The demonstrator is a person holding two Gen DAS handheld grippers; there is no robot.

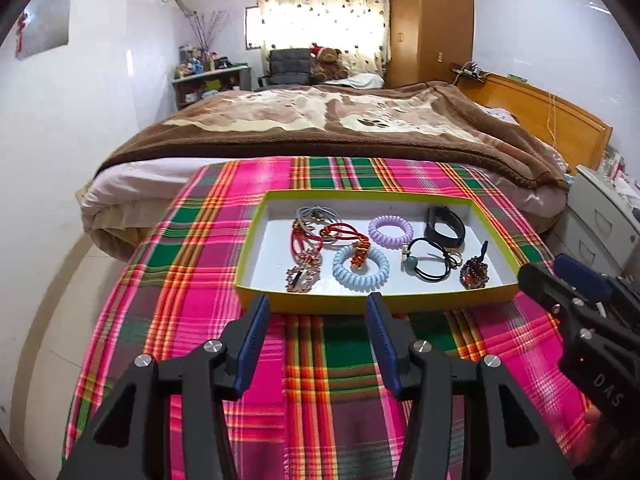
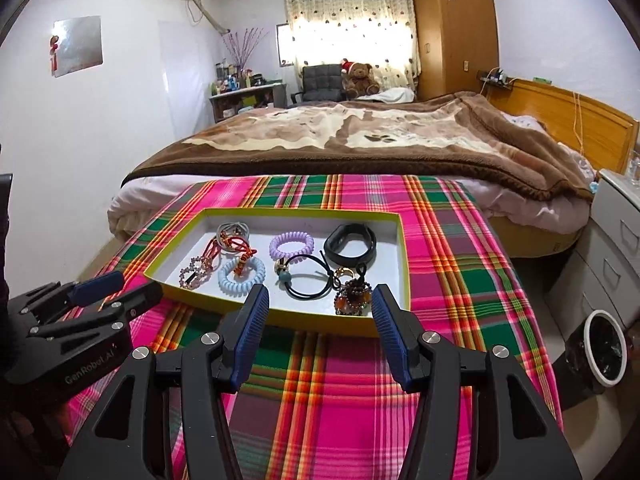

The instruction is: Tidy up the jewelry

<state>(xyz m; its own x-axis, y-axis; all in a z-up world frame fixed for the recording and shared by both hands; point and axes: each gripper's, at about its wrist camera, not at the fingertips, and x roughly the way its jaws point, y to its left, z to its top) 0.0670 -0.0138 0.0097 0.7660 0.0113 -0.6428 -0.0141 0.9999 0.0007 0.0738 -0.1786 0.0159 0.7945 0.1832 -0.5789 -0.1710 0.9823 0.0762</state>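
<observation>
Fingers of the left gripper [image 1: 316,312] and right gripper [image 2: 320,304] stand wide with nothing between them, near the tray's front rim. Behind is the bed [image 1: 320,120]. On the plaid cloth [image 1: 200,240] sits the yellow tray [image 1: 360,304], holding a black band [image 1: 444,226], blue coil [image 1: 360,266], purple coil [image 1: 390,232] and brooch [image 1: 474,274].
</observation>
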